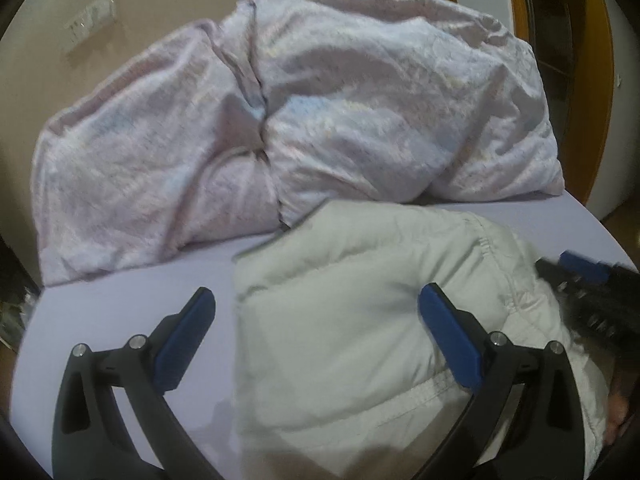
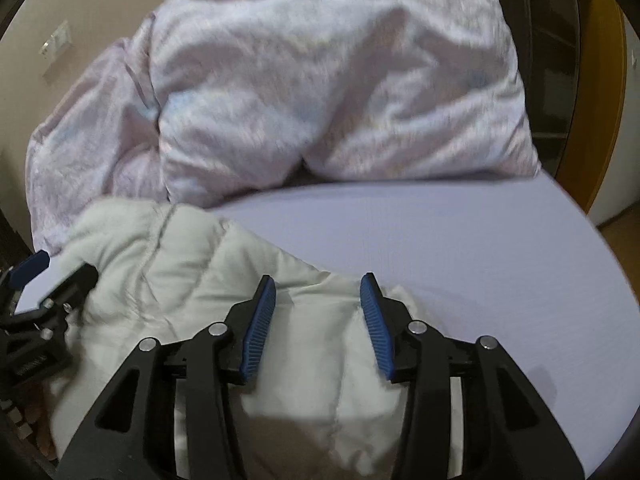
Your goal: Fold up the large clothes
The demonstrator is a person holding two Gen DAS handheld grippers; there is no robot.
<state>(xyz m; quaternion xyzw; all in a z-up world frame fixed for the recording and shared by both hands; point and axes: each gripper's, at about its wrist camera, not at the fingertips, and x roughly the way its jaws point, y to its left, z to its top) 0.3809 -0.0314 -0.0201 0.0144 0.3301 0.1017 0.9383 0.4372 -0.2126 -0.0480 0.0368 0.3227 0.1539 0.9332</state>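
On the bed [image 2: 460, 240], both grippers — left gripper [image 1: 316, 300], right gripper [image 2: 318, 292] — stood apart, clamping nothing, over the pale padded jacket [image 1: 340, 320]; regrasping an edge probably came next.

A: Is any text, label, brand name, number or sign legible in either wrist view?

B: No. The left gripper [image 2: 38, 308], seen at the left edge of the right wrist view, carries a small pale marking on its black body, but it is too blurred and too small to read.

A: Any other printed surface?

B: None legible. The wall plate [image 1: 91, 20] in the left wrist view shows no readable characters.
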